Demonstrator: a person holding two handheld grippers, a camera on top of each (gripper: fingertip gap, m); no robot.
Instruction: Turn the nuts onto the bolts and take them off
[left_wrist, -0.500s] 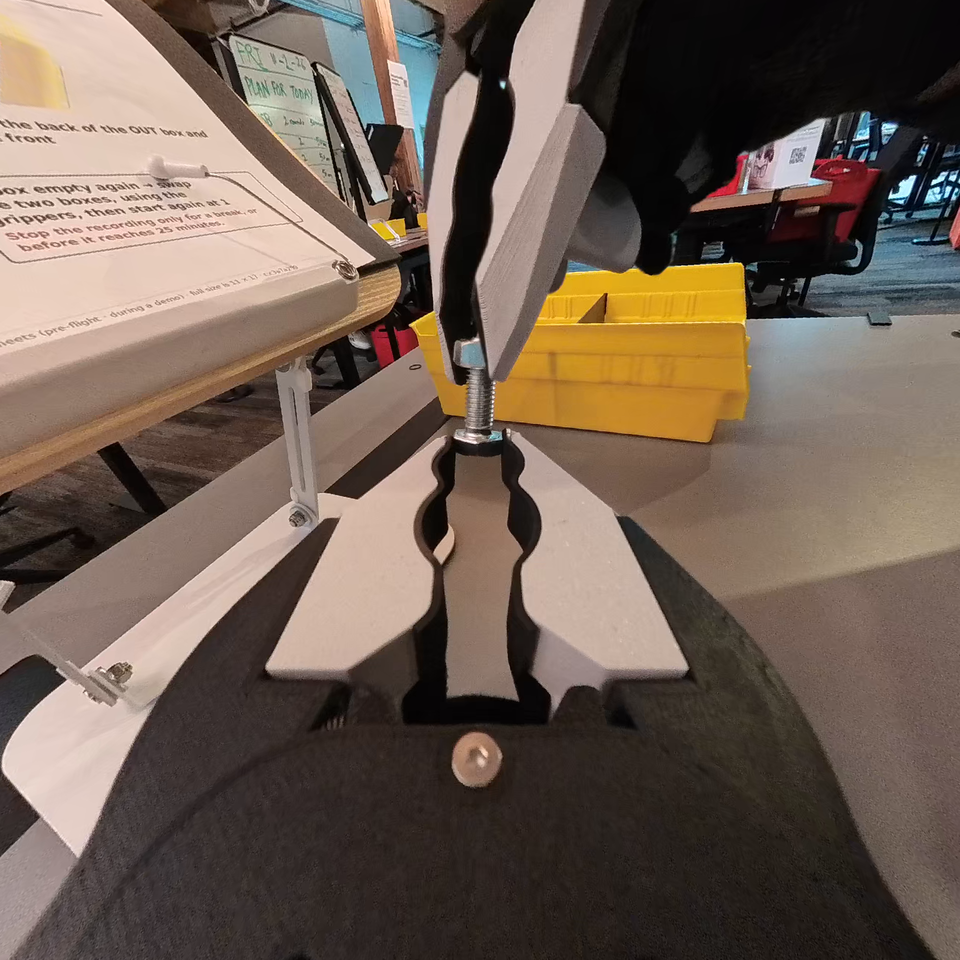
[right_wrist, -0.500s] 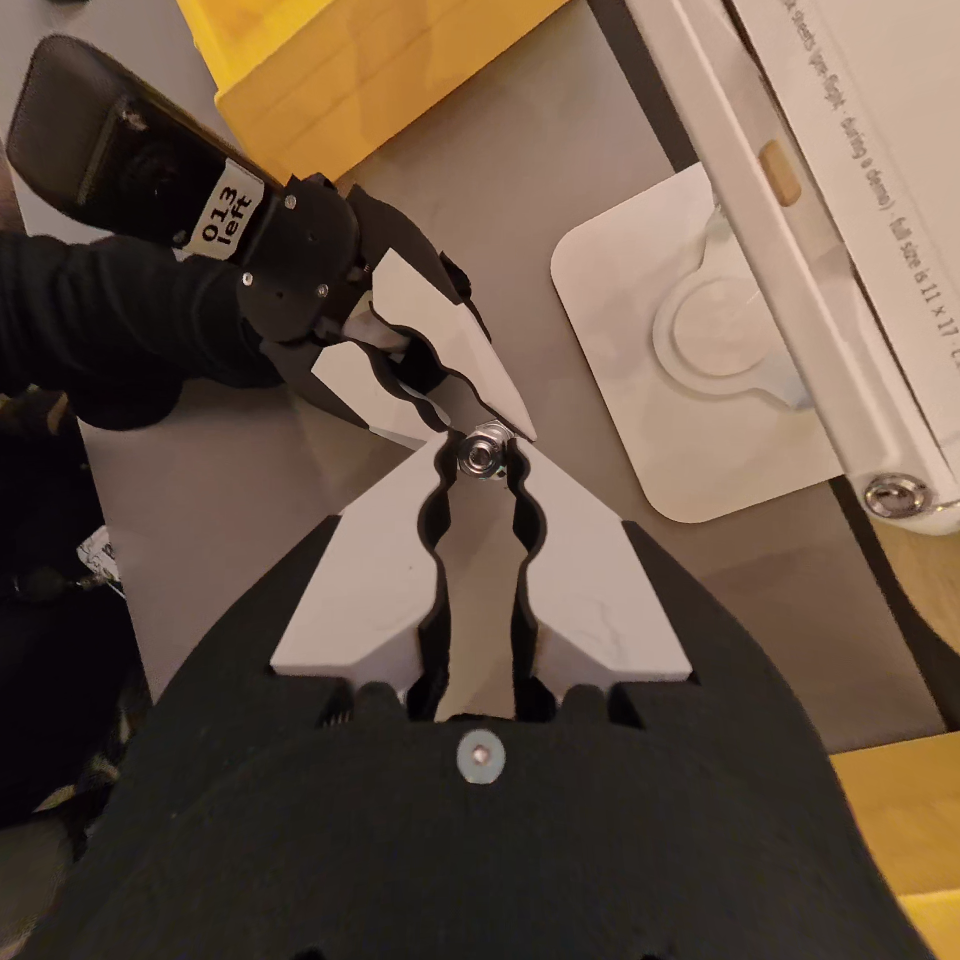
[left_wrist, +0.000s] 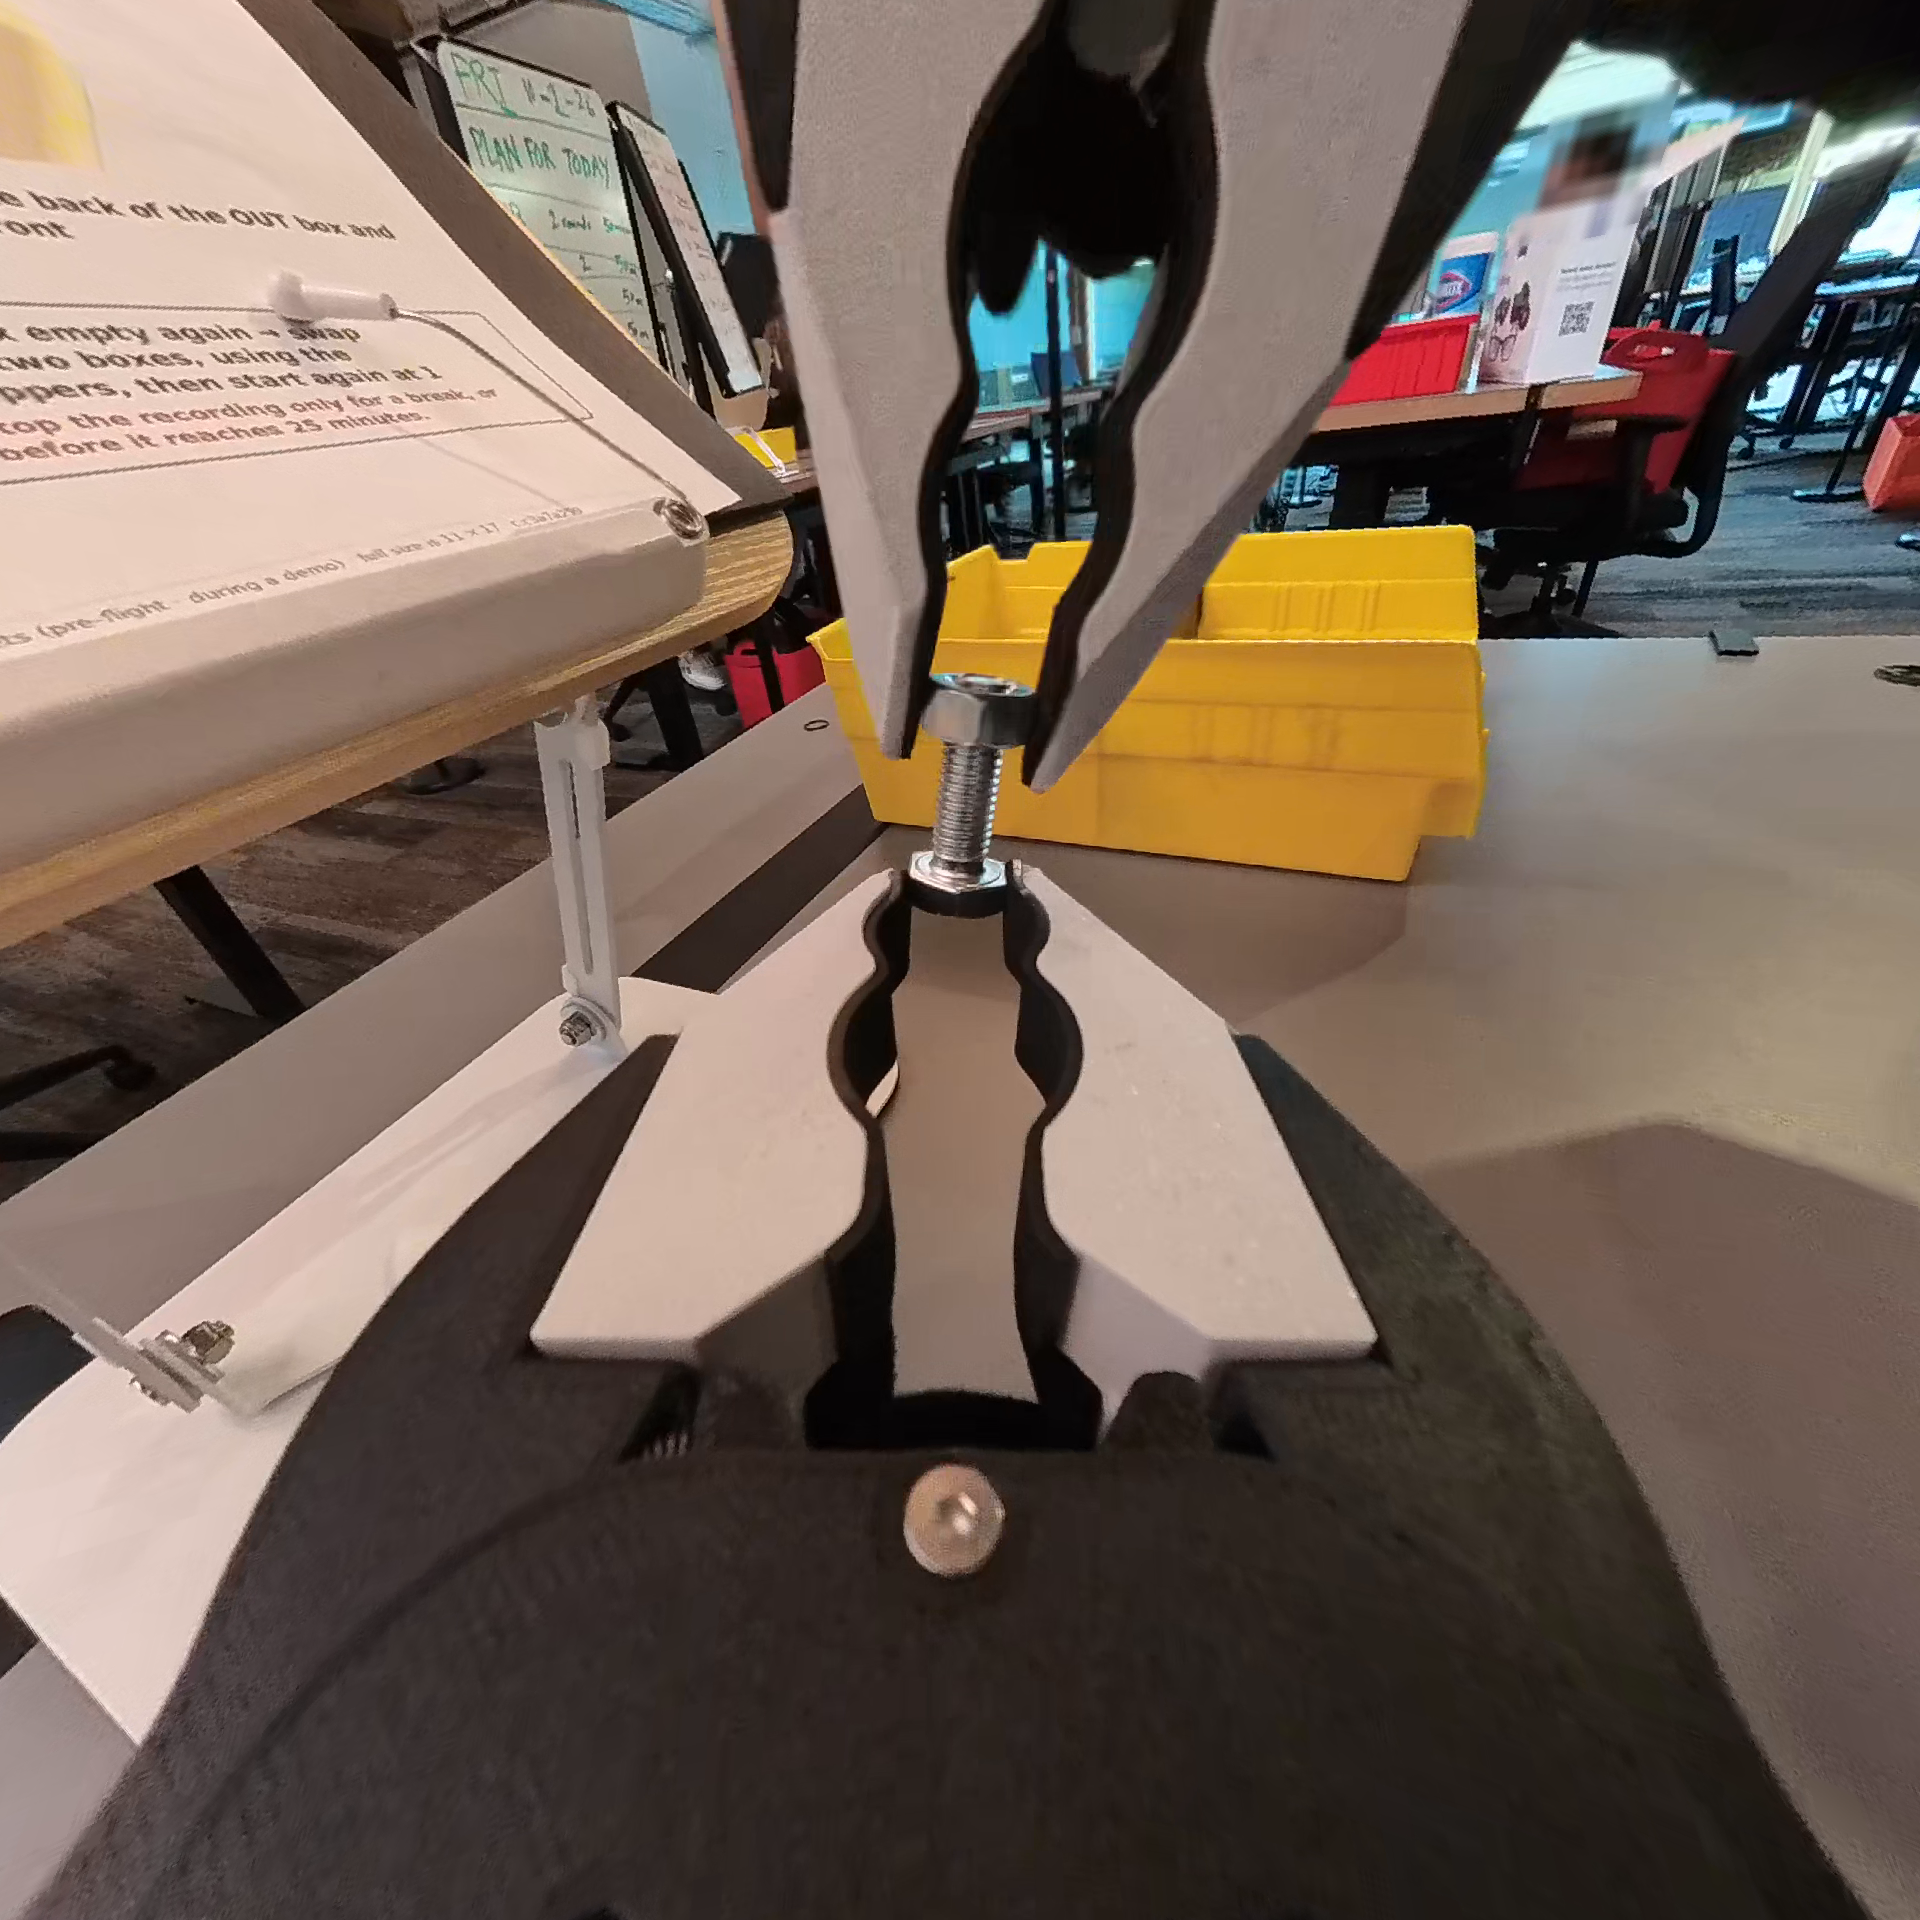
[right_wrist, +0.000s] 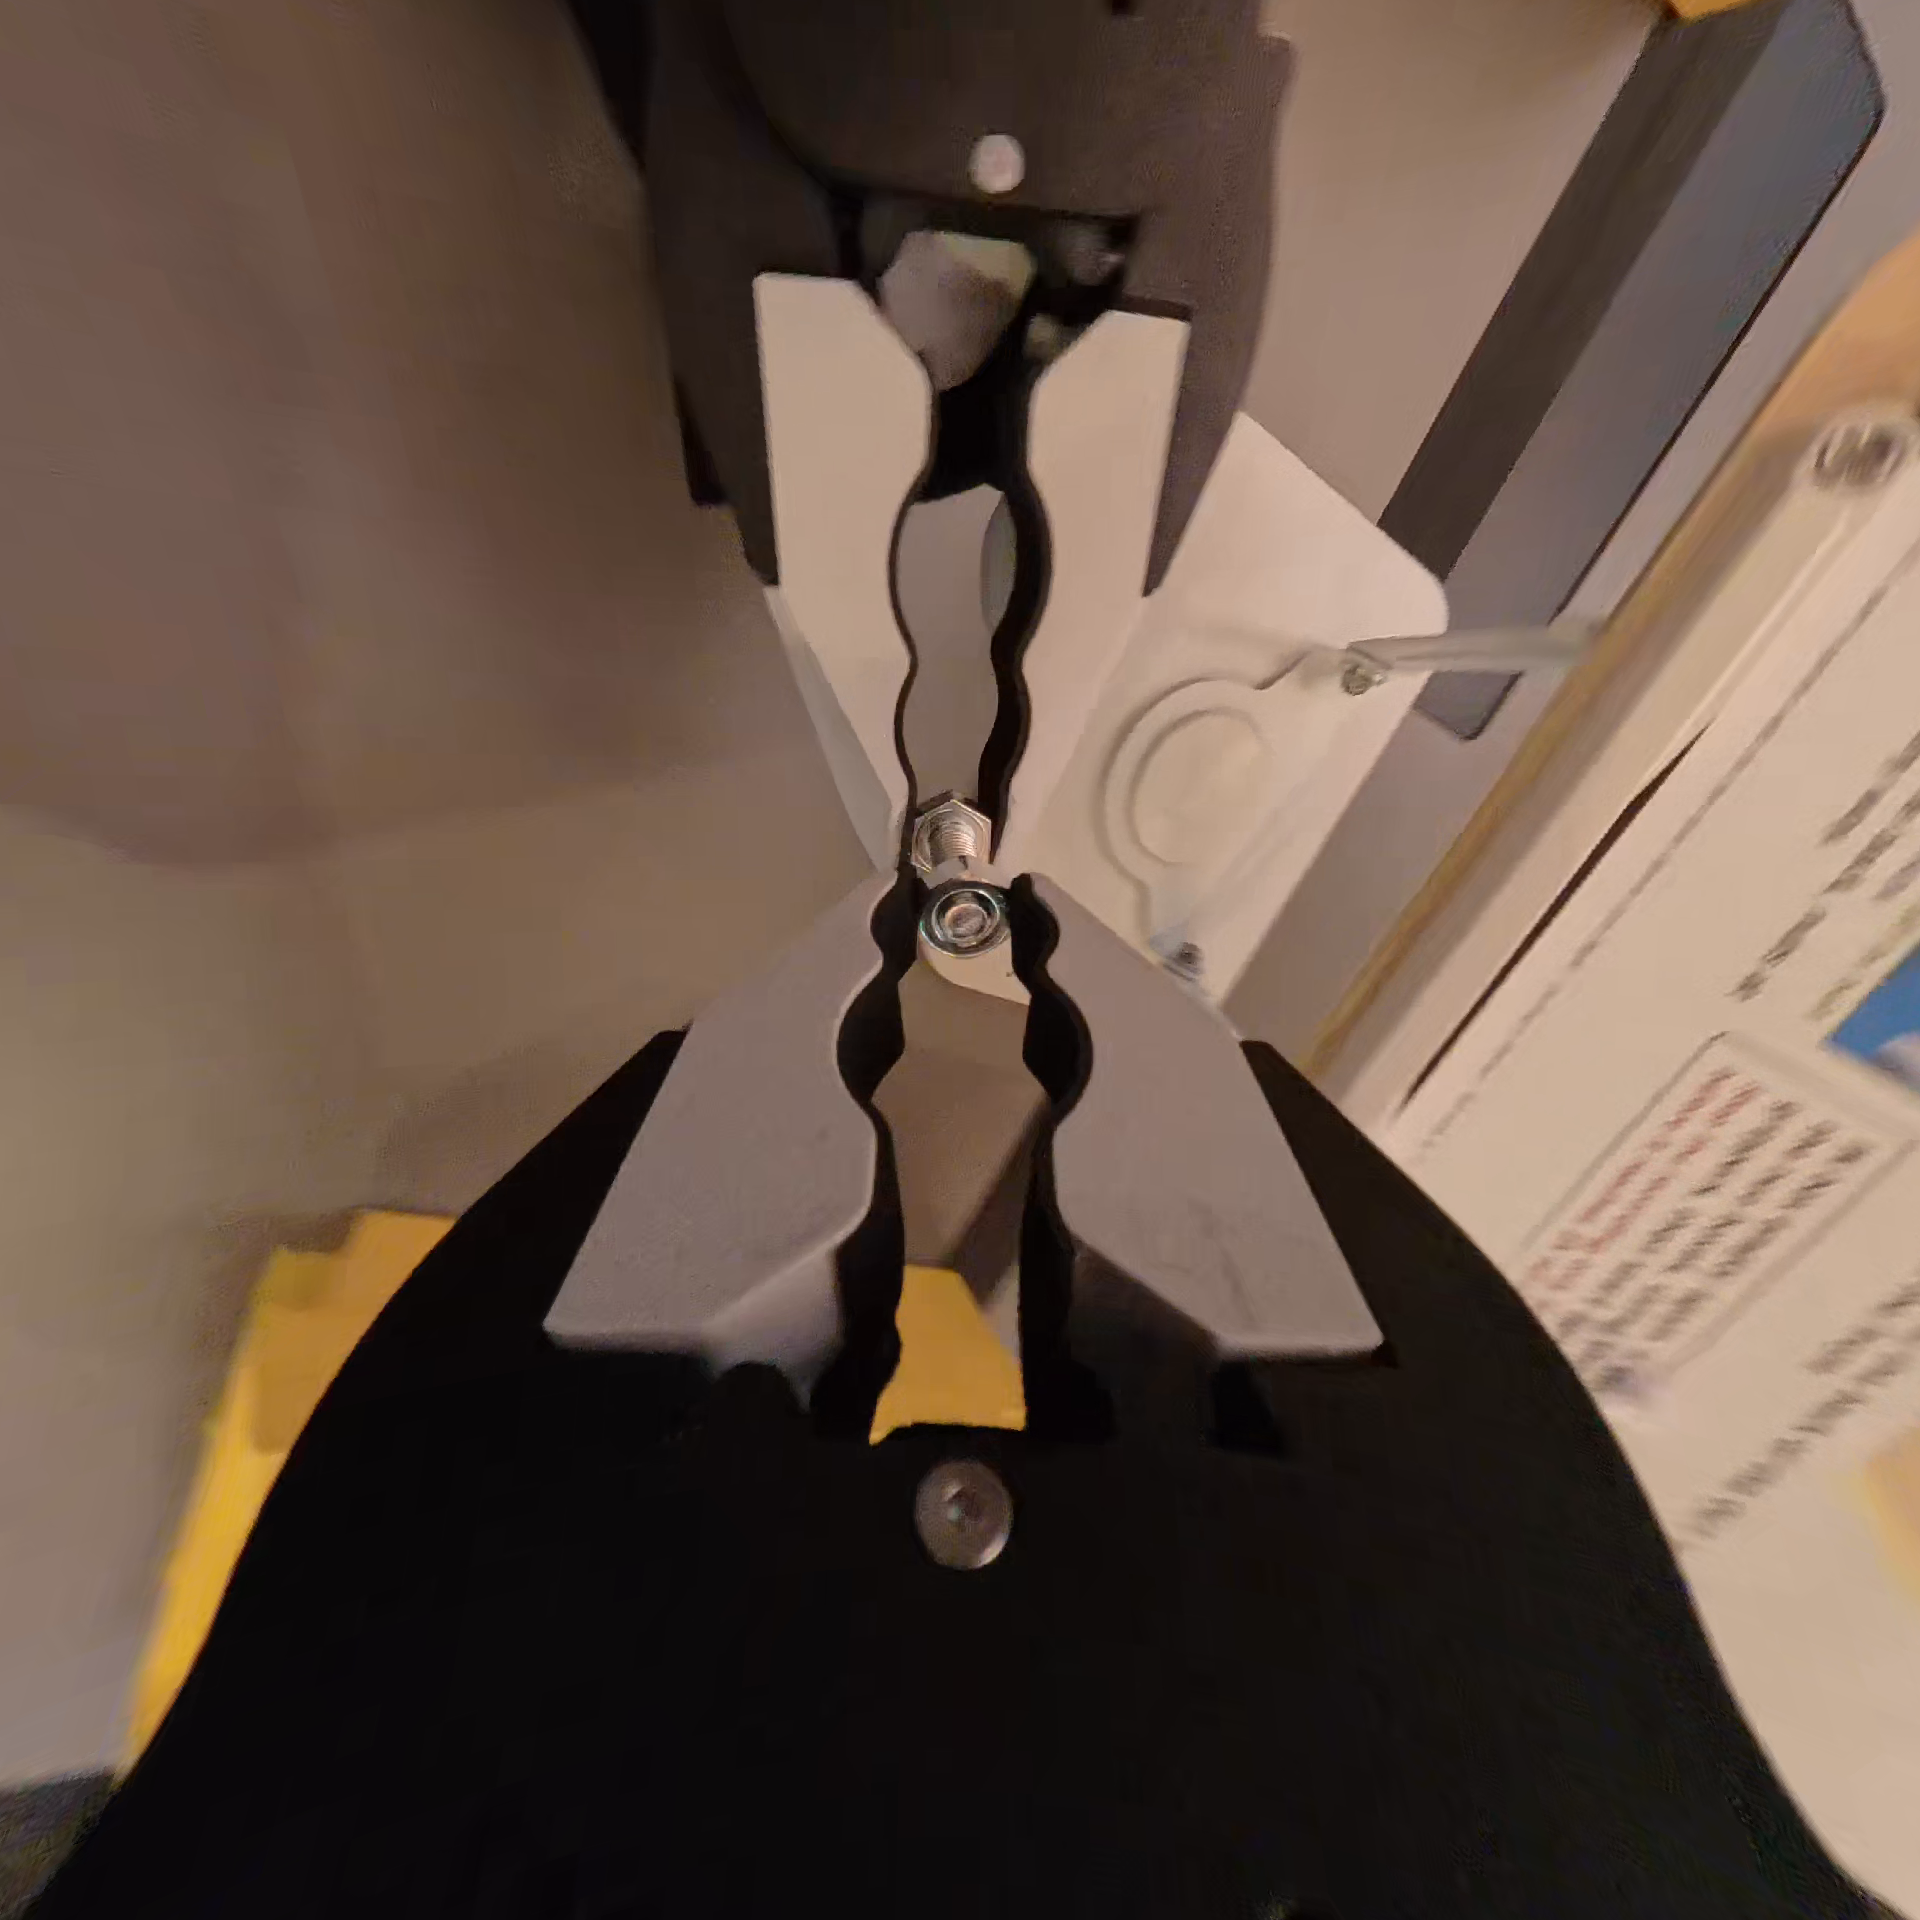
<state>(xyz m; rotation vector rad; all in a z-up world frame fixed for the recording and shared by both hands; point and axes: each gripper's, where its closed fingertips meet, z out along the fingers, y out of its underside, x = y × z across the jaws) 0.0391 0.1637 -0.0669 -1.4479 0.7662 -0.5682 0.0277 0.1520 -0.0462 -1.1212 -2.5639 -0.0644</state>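
Steel bolt (left_wrist: 968, 800) stands upright above the table (left_wrist: 1610, 935), in front of a yellow bin (left_wrist: 1299, 748). Its lower hex end is clamped between the tips of the left gripper (left_wrist: 954, 894). The hex piece at its top, which I take for the nut (left_wrist: 977, 707), sits between the fingertips of the right gripper (left_wrist: 966, 764), which comes straight down onto it. Those fingers flank the nut closely, but I cannot tell whether they pinch it or stand just clear; the right wrist view hints at a thin gap on one side.

The likely trouble is a weak hold. If the right tips catch only the nut's corners, a twist would slip round it. With the nut so near the thread's end, it could also come free and drop. A sideways pull could tilt the bolt in the left tips.
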